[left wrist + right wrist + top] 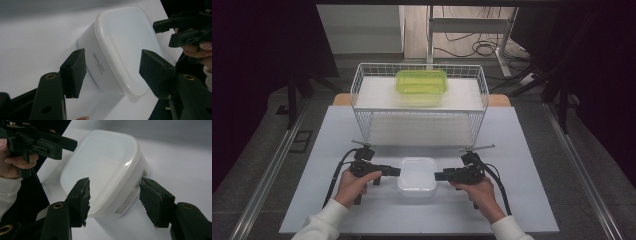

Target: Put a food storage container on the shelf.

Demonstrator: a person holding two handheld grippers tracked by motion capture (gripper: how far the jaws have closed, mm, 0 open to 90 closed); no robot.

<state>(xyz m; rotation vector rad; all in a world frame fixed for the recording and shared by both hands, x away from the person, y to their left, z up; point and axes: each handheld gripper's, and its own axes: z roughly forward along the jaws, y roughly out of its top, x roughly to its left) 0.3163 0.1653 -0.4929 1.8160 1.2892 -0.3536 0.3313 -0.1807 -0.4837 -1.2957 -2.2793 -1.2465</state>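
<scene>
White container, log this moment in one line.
white container lidded, on table | left claw open | right claw open | both flank it

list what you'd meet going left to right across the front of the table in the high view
left hand → left tool, black, jaws apart at the box's left edge → white lidded plastic box → right tool, black, jaws apart at its right edge → right hand
</scene>
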